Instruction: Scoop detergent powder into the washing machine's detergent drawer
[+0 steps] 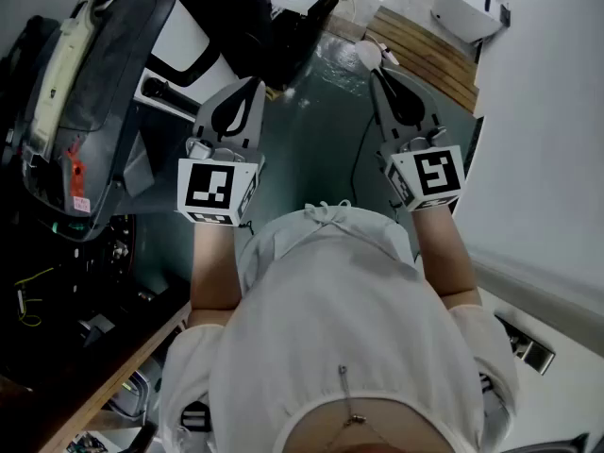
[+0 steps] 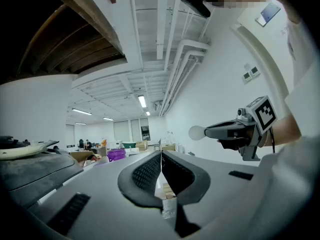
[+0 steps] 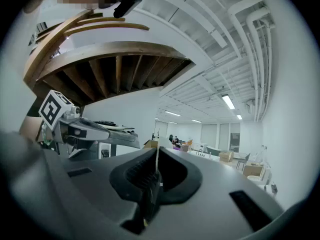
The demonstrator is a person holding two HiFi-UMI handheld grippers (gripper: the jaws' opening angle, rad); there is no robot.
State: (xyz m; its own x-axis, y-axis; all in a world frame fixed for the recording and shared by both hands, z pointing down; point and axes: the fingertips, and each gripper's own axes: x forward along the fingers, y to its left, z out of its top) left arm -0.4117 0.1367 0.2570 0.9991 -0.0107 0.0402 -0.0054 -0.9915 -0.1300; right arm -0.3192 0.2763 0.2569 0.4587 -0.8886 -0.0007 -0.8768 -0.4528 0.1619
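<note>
Seen from above, a person holds 2 grippers out over a dark floor [image 1: 321, 111]. The left gripper [image 1: 249, 85] has its jaws pressed together on nothing. The right gripper [image 1: 379, 72] has its jaws closed on what looks like a small white scoop [image 1: 368, 53], whose round bowl pokes past the tips, its long axis in line with the jaws. A white and black appliance [image 1: 184, 50], probably the washing machine, lies ahead and to the left, nearer the left gripper. No drawer or powder can be made out.
</note>
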